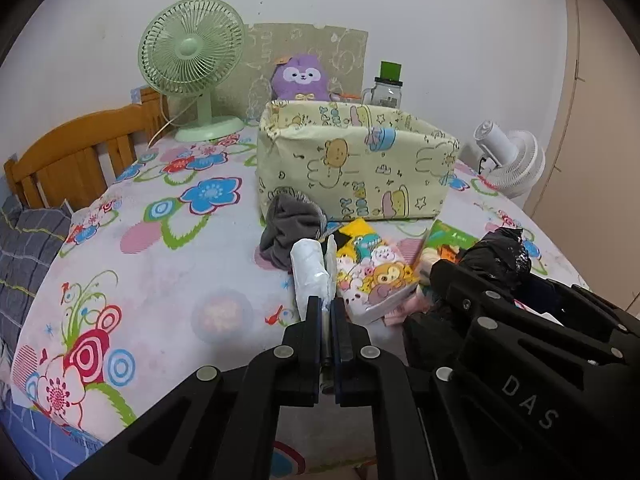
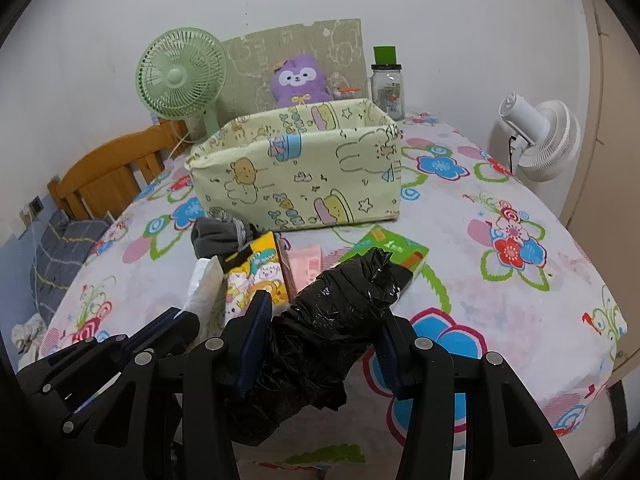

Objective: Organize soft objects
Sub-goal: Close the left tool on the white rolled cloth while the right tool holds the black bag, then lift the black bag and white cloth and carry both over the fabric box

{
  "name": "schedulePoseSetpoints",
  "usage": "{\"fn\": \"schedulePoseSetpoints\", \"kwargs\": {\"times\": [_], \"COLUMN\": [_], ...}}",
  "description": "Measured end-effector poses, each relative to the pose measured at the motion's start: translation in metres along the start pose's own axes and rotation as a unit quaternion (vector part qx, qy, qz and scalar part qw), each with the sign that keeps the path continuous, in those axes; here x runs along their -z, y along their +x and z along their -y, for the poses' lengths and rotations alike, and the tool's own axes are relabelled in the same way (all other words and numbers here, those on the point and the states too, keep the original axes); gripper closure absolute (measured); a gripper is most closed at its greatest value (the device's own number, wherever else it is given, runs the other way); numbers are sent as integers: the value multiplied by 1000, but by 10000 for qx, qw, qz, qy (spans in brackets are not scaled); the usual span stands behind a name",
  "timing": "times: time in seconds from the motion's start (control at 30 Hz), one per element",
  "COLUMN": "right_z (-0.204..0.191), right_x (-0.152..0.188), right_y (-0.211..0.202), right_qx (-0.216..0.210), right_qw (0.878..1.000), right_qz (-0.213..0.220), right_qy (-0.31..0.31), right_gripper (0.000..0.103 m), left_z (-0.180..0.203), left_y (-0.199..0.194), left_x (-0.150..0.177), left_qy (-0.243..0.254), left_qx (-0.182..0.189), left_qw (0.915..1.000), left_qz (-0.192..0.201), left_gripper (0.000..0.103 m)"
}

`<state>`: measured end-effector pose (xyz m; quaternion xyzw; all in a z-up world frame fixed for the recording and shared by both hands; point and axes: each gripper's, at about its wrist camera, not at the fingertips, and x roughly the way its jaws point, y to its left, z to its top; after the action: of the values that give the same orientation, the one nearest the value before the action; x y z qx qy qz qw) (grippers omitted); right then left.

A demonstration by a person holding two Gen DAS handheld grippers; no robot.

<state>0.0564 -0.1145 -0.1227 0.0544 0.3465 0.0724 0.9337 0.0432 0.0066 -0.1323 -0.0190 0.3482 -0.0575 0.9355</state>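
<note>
- Left hand-held gripper [image 1: 325,312]: jaws fully closed, pinching the near end of a white wrapped roll [image 1: 307,270]. The roll sticks out ahead of the fingers, long axis running straight away from the gripper toward the fabric bin [image 1: 356,164].
- Right hand-held gripper [image 2: 320,336]: jaws partly open but pressing on both sides of a crumpled black plastic bag bundle [image 2: 340,300]. Its long axis also runs forward, tip aimed at the bin.
- The two grippers sit side by side, left one just beside the right, both tilted down over the table [image 2: 520,300].
- Between grippers and bin: cartoon tissue pack [image 1: 372,276], grey sock [image 1: 288,228], pink pack [image 2: 306,268], green pack [image 2: 396,250], all loose on the cloth.
- Bin lies dead ahead, open top up, near wall facing both grippers; from the left it is ahead and slightly right, from the right ahead and slightly left. Neither hand looks clearly nearer.
- Likely next: lift, carry forward over the near wall, drop in.
</note>
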Motion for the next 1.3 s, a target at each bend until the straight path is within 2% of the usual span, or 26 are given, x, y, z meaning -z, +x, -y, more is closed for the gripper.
{"fn": "schedulePoseSetpoints", "kwargs": {"times": [0.8,1.3], "right_z": [14,11], "right_x": [-47,-72], "right_y": [-45,-59], "right_qx": [65,140], "right_qw": [9986,9965], "right_qz": [514,747], "right_qy": [-139,-356], "right_gripper": [50,51], "left_z": [46,52], "left_y": [-33,-45], "left_x": [-48,-70], "left_qy": [380,373], "left_qx": [-110,-129], "left_qw": [9979,9966], "left_qz": [514,728], "left_gripper": [102,102]}}
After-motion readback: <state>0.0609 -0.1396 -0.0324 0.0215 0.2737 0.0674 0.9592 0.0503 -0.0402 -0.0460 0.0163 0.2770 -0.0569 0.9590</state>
